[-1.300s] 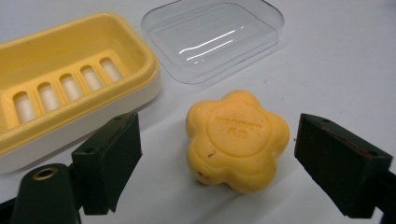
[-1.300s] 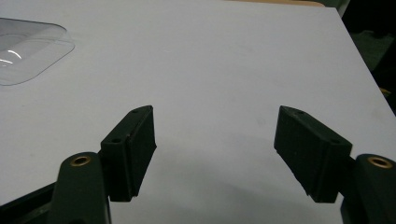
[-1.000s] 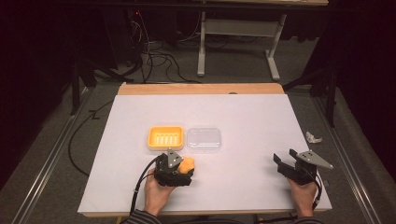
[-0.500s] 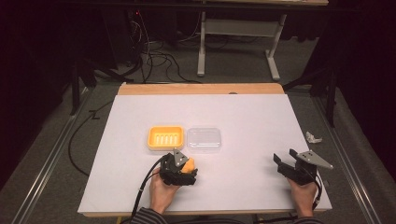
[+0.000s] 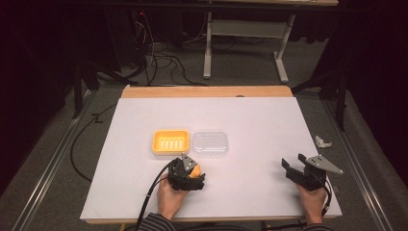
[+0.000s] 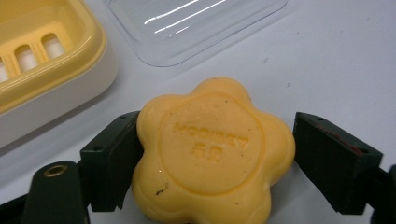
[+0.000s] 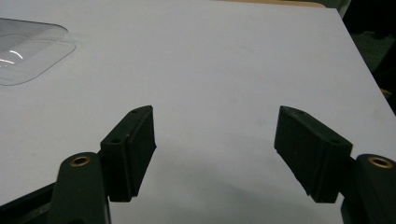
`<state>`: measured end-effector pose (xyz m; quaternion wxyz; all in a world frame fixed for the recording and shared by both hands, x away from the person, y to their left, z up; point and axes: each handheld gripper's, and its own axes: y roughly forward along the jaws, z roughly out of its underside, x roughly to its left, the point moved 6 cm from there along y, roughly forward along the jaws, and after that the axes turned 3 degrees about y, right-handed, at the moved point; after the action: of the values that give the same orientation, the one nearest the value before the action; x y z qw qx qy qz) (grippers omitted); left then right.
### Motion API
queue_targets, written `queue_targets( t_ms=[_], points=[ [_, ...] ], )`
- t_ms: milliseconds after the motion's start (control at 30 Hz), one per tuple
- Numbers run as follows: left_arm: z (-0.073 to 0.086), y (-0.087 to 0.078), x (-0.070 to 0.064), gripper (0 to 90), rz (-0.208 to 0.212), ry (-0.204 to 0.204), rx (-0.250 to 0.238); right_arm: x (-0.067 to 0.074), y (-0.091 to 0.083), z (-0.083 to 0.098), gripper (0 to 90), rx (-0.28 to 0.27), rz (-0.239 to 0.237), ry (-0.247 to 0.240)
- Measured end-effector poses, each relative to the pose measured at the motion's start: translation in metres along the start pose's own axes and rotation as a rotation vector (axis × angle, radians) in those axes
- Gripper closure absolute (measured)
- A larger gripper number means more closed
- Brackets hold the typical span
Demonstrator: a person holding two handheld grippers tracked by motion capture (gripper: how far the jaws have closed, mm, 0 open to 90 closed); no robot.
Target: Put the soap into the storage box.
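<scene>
A yellow flower-shaped soap [image 6: 210, 149] with a stamped face lies between the jaws of my left gripper [image 6: 217, 135], which is shut on it: the left jaw presses its side and the right jaw's tip meets a petal. In the high view the soap [image 5: 194, 171] and left gripper [image 5: 191, 174] sit near the table's front, just below a yellow soap dish [image 5: 171, 142] and a clear plastic lid [image 5: 210, 142]. The dish [image 6: 88, 46] and lid [image 6: 196, 23] lie a short way ahead of the jaws. My right gripper [image 5: 293, 162] stands open at the front right, nothing between its jaws [image 7: 215, 135].
A white sheet covers the table [image 5: 250, 125], with a bare wooden strip [image 5: 207, 91] at the far edge. A small crumpled white scrap [image 5: 322, 142] lies off the right edge. The clear lid [image 7: 28, 51] is far left of the right gripper.
My left gripper has shifted slightly to the right and toward the dish, the soap staying between its jaws. The right gripper has not moved.
</scene>
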<state>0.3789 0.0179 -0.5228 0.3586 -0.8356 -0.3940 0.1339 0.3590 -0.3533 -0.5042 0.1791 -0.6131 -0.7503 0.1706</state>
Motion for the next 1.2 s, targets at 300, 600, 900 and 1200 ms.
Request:
queue_targets(
  t_ms=[300, 600, 900, 1200],
  points=[
    [0.0, -0.001, 0.002, 26.6, -0.008, -0.013, -0.007, 0.0, 0.0, 0.0, 29.4, -0.002, -0.001, 0.0],
    [0.0, -0.002, 0.002, 27.3, 0.002, 0.002, -0.011, 0.0, 0.0, 0.0, 29.2, 0.004, -0.003, 0.005],
    [0.0, -0.006, 0.003, 27.5, 0.019, 0.023, -0.012, 0.0, 0.001, 0.0, 28.8, 0.01, -0.002, 0.005],
    [-0.003, -0.015, 0.005, 27.5, 0.029, 0.038, -0.027, 0.0, 0.001, 0.0, 28.8, 0.01, -0.003, 0.006]
  ],
)
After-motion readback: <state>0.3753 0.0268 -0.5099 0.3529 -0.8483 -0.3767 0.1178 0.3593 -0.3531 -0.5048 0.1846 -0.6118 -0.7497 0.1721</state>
